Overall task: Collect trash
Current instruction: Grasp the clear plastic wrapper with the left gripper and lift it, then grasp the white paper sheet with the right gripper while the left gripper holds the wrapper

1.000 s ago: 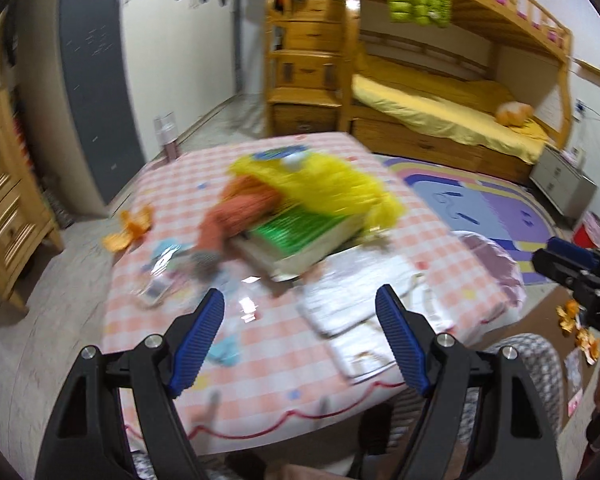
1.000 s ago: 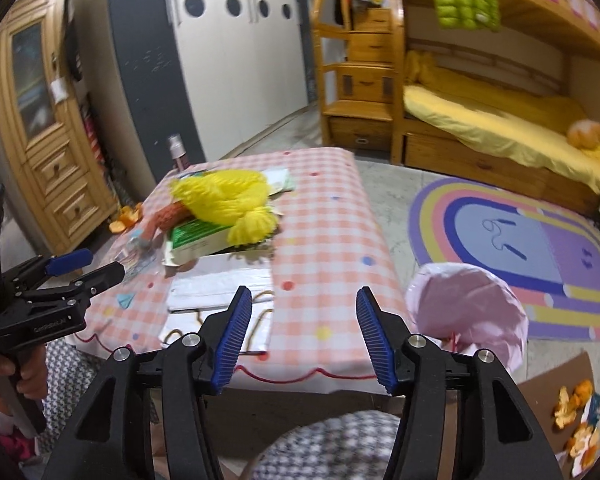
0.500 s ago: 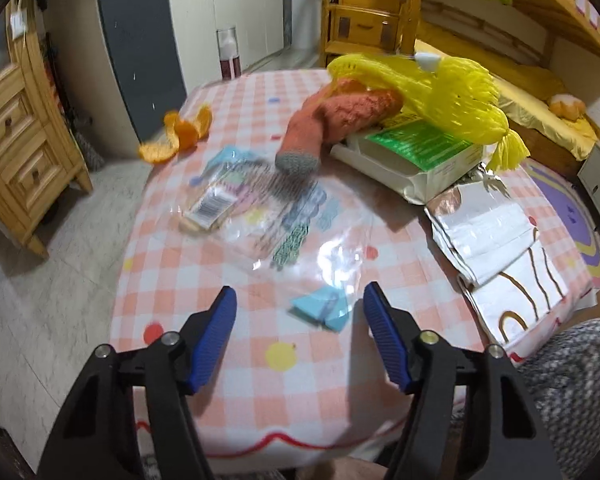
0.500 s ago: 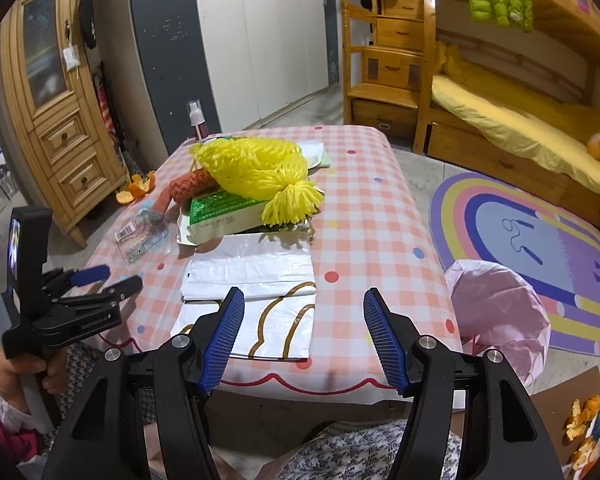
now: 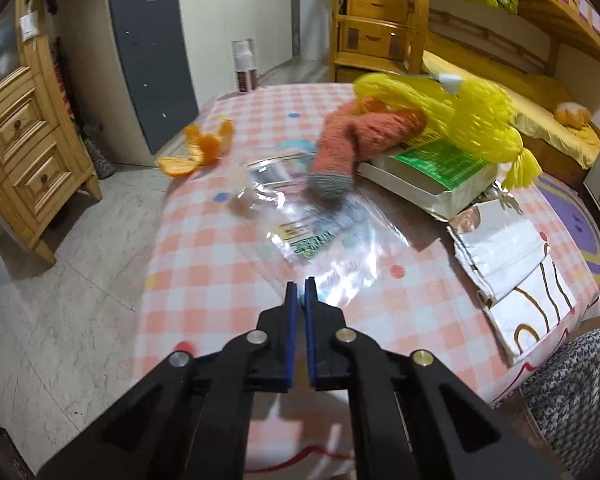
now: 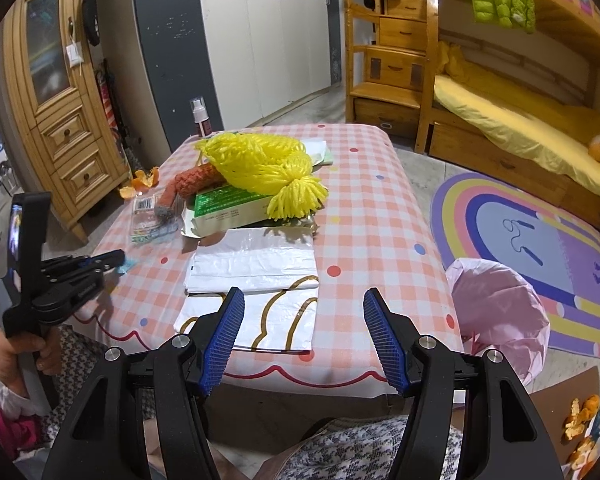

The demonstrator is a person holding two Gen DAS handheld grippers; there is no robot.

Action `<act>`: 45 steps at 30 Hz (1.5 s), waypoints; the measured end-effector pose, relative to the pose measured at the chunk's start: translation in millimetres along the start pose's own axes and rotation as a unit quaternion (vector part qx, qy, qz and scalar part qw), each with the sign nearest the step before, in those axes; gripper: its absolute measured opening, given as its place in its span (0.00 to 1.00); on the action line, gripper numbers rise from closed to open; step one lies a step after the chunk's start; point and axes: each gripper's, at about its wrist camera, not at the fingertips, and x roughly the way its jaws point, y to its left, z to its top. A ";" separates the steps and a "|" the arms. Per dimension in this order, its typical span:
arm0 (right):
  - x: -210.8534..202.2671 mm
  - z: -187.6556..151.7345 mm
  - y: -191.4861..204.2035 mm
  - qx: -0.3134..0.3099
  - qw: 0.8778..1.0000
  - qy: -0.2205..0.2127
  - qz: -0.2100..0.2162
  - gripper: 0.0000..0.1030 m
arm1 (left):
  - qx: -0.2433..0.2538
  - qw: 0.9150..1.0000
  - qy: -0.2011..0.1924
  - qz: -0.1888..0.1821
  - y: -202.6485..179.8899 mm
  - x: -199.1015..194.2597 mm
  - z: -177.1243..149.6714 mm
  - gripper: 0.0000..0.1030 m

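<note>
My left gripper [image 5: 301, 292] hangs low over the near left part of the checked table [image 5: 204, 264], its jaws pressed together. In the right wrist view the left gripper [image 6: 120, 258] has a small light-blue scrap [image 6: 127, 266] pinched at its tip. Just beyond lies a clear plastic wrapper [image 5: 320, 232]. Orange peel [image 5: 198, 148] sits at the far left edge. My right gripper [image 6: 304, 312] stands open above the table's near edge, over the white plastic bags [image 6: 256, 264], with nothing between its fingers.
A yellow mesh net [image 5: 460, 108] and an orange sock [image 5: 360, 136] rest on a green-topped box [image 5: 432, 168]. A pink-lined bin [image 6: 500, 308] stands on the floor right of the table, with more peel [image 6: 582, 428] on cardboard nearby. A wooden dresser [image 5: 16, 132] is at left.
My left gripper came down toward the table and closed on the blue scrap that lay between its jaws. The right gripper has hardly moved.
</note>
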 end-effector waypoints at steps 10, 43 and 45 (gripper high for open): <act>-0.8 -0.4 16.2 -0.014 1.000 -0.001 0.010 0.61 | -0.025 0.999 -0.022 -0.011 29.3 -41.9 -17.1 0.00; 61.1 -27.3 33.9 -0.066 0.997 0.044 -0.021 0.06 | -0.040 0.995 -0.072 -0.048 22.0 -84.3 0.2 0.00; 52.4 -24.1 33.3 -0.054 0.998 0.036 -0.007 0.05 | -0.041 0.995 -0.074 -0.050 21.8 -88.2 -0.4 0.00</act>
